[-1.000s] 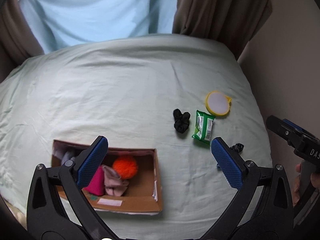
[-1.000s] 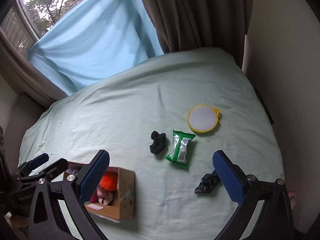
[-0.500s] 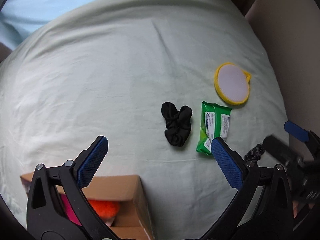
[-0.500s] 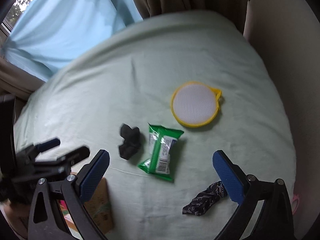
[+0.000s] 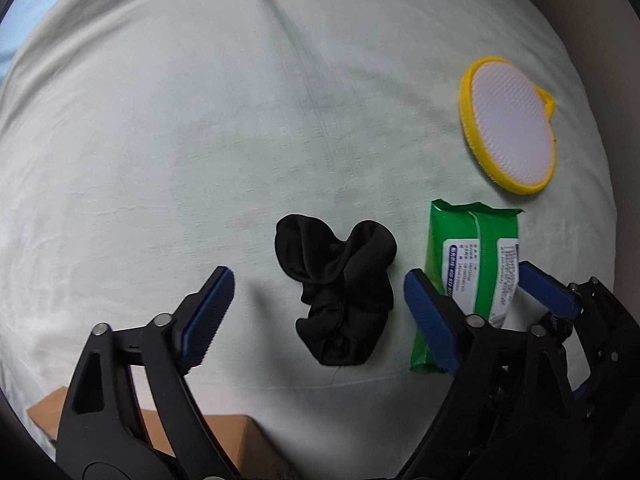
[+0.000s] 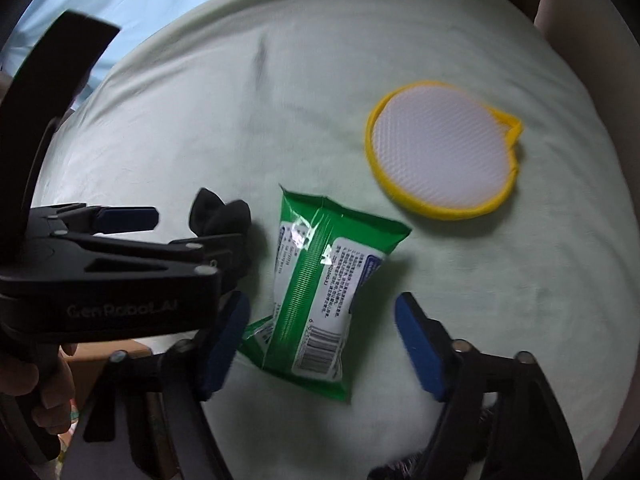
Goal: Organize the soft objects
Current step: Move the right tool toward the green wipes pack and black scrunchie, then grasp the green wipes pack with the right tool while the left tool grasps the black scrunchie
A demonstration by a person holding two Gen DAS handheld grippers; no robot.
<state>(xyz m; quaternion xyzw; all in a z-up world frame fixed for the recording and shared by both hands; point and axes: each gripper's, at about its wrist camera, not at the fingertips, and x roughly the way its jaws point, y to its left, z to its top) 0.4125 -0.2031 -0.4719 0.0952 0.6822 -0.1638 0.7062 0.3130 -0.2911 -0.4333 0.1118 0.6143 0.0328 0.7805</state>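
A crumpled black cloth (image 5: 336,292) lies on the pale green bed sheet (image 5: 180,120). My left gripper (image 5: 320,316) points down over it with the cloth between its closing jaws, and the pads stand clear of it. Right beside it lies a green wipes pack (image 6: 320,292). My right gripper (image 6: 320,344) straddles the pack's near end, its jaws closing too, with a gap still at the right pad. In the right wrist view the left gripper (image 6: 120,216) shows at the left, hiding most of the black cloth (image 6: 220,216).
A round white pad with a yellow rim (image 5: 508,128) lies farther back on the right. A cardboard box (image 5: 224,440) sits at the near left edge. A dark patterned cloth (image 6: 400,468) peeks in at the bottom. A hand (image 6: 40,380) holds the left gripper's handle.
Both grippers have come down close to the bed. The left now brackets the black cloth and the right brackets the wipes pack. Both pairs of jaws have narrowed. The box has slid almost out of view.
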